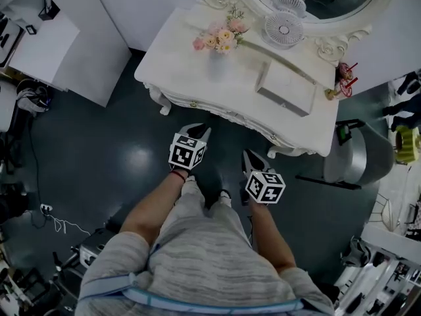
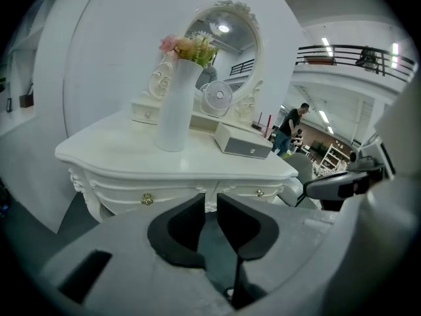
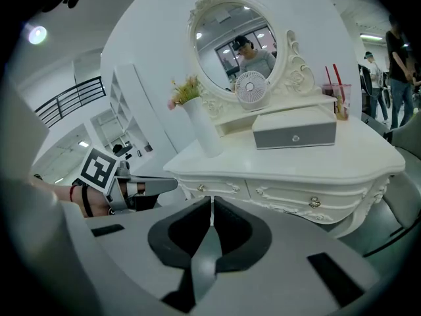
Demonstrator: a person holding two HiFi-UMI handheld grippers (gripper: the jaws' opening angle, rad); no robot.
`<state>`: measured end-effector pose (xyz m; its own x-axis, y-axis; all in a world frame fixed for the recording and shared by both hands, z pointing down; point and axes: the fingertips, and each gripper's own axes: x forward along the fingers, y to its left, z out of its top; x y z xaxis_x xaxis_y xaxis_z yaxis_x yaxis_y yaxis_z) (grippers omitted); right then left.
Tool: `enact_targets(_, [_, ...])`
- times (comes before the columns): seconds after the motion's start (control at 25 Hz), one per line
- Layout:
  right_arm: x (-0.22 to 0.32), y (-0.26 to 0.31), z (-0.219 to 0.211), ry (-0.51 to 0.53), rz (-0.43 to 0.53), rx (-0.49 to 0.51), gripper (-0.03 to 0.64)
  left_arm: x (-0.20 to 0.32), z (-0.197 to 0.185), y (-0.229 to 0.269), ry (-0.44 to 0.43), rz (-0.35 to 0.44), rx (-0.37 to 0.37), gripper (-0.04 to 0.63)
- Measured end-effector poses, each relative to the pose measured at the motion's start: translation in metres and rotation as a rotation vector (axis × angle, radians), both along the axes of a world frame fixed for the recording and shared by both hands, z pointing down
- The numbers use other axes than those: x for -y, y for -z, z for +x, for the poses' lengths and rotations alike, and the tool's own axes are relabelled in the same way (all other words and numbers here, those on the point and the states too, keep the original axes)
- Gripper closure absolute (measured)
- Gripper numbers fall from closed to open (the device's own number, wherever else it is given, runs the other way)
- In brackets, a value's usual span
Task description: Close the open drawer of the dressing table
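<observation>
A flower vase (image 1: 216, 64) stands near a fan (image 1: 283, 29) and box (image 1: 287, 88).

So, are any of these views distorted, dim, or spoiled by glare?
Head view: dim overall, soft glare patch on the dark floor, white table brightest. Left gripper view: fisheye bending, black corners, a bright spot in the mirror. Right gripper view: same bending and black corners, a bright lamp top left.

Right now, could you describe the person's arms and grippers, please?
The left gripper and right gripper are pale grey, black inside the jaws, each bearing a white cube with black square markers. The person wears a grey short-sleeved shirt and a red band at the left wrist.
</observation>
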<state>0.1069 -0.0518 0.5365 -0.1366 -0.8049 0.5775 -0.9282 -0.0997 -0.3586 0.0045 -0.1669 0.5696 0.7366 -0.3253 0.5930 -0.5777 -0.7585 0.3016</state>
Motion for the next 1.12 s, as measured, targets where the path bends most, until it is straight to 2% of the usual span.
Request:
enact_targets(0.4, [-0.028, 0.022, 0.0, 0.05, 0.04, 0.017, 0.597, -0.051, 0.005, 0.046, 0.002, -0.012, -0.08, 0.577])
enact_targets(0.68, [-0.05, 0.041, -0.002, 0.09, 0.08, 0.041, 0.597, -0.091, 0.008, 0.076, -0.004, -0.005, -0.121, 0.581])
enact_targets(1.12, [-0.088, 0.067, 0.002, 0.177, 0.114, 0.055, 0.605, -0.159, 0.02, 0.098, -0.017, -0.04, -0.187, 0.581])
